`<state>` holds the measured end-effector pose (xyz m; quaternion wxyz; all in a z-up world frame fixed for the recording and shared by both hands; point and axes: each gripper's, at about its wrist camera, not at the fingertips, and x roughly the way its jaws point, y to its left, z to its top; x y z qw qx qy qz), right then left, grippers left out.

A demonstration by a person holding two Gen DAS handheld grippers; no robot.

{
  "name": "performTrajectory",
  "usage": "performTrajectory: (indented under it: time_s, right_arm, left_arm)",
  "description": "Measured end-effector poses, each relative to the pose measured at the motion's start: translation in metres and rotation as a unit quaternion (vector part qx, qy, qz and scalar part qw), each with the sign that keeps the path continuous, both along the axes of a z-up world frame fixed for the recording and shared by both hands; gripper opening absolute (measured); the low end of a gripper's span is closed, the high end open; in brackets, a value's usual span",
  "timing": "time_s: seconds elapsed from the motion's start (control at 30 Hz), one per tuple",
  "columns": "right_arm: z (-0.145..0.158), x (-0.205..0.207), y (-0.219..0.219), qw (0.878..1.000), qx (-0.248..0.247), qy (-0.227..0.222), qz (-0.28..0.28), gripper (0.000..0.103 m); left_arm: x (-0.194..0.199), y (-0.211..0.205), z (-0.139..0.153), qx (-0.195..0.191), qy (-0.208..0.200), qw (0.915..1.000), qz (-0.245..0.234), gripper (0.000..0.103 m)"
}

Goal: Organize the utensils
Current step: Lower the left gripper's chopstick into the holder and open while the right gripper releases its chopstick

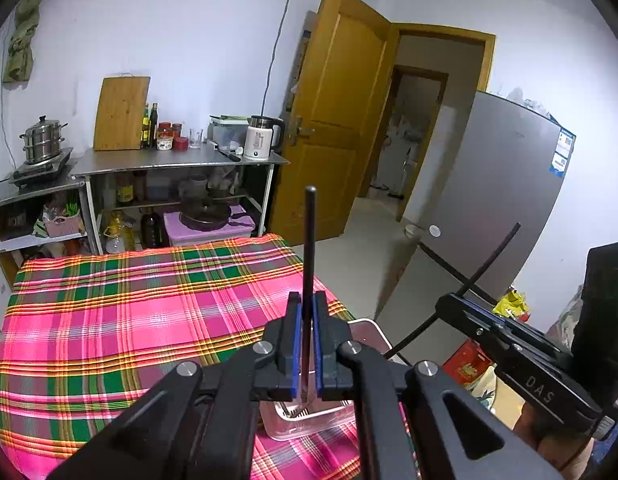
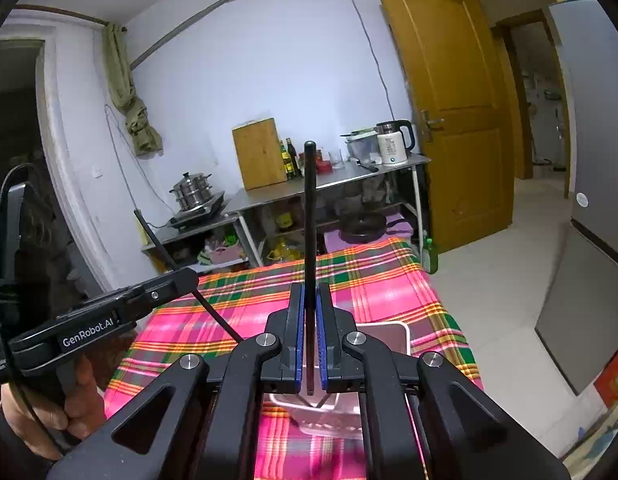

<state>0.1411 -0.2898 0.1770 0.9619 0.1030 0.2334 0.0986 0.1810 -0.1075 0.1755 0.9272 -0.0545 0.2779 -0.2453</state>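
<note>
Left wrist view: the left tool (image 1: 307, 312) is clenched on a thin black chopstick (image 1: 309, 248), which is held upright between the blue pads (image 1: 296, 344), its upper end rising well above the fingertips and its lower end dropping behind them. Directly below the tool, a clear plastic container (image 1: 309, 426) is seen on the pink-and-green plaid desk (image 1: 129, 320), with a white tray (image 1: 369, 332) just beyond it at the desk edge. To the right of the tool, the right tool (image 1: 449, 304) is seen side-on, a second black chopstick (image 1: 485, 264) crossing it at a slant.

Right wrist view: the right tool (image 2: 309, 304) is clenched on its own chopstick (image 2: 309, 220), likewise held upright between blue pads (image 2: 299, 344). The clear container (image 2: 325, 416) lies beneath the tool, and thin rods are visible inside it, though their kind cannot be told. To the left of the tool, the left tool (image 2: 189, 278) is held by a bare hand (image 2: 49, 408), with its chopstick (image 2: 165, 252) slanting through it.
</note>
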Motion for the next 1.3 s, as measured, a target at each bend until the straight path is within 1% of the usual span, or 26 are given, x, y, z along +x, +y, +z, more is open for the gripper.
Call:
performTrajectory:
  time_s: [0.13,0.33,0.5,0.7,0.73,0.77,0.83,0.9,1.13,1.3]
  right_arm:
    - [-0.015,0.009,-0.002,1.0,0.003,0.015,-0.002,0.005]
    - [-0.045,0.022,-0.002,0.999,0.004,0.049,0.0,0.005]
    - [-0.063,0.029,-0.001,0.997,0.007,0.071,0.002,0.005]
    - [-0.075,0.033,-0.001,0.996,0.013,0.093,0.006,0.006]
    - [-0.076,0.033,0.0,0.995,0.012,0.096,0.006,0.006]
    - [-0.077,0.033,-0.001,0.995,0.012,0.098,0.006,0.006]
    - [-0.075,0.032,-0.001,0.995,0.01,0.098,0.003,0.007]
    - [-0.072,0.029,0.0,0.996,0.007,0.094,0.0,0.011]
    - [-0.06,0.014,0.0,0.997,-0.002,0.077,-0.007,0.013]
    - [-0.052,0.0,0.0,0.998,-0.006,0.066,-0.011,0.014]
  left_arm:
    - [0.008,-0.004,-0.016,0.004,0.016,0.9999,-0.003,0.006]
    - [0.017,-0.011,-0.04,0.019,0.037,0.9991,-0.007,0.006]
    - [0.02,-0.014,-0.052,0.026,0.046,0.9985,-0.01,0.006]
    - [0.017,-0.013,-0.059,0.03,0.051,0.9982,-0.01,0.007]
    - [0.016,-0.013,-0.059,0.031,0.05,0.9982,-0.01,0.011]
    - [0.015,-0.012,-0.059,0.033,0.049,0.9982,-0.009,0.017]
    - [0.013,-0.01,-0.057,0.03,0.046,0.9985,-0.006,0.023]
    - [0.01,-0.006,-0.053,0.025,0.042,0.9988,-0.002,0.024]
    - [-0.004,0.01,-0.038,0.015,0.023,0.9996,0.01,0.03]
    - [-0.016,0.022,-0.031,0.008,0.017,0.9997,0.016,0.031]
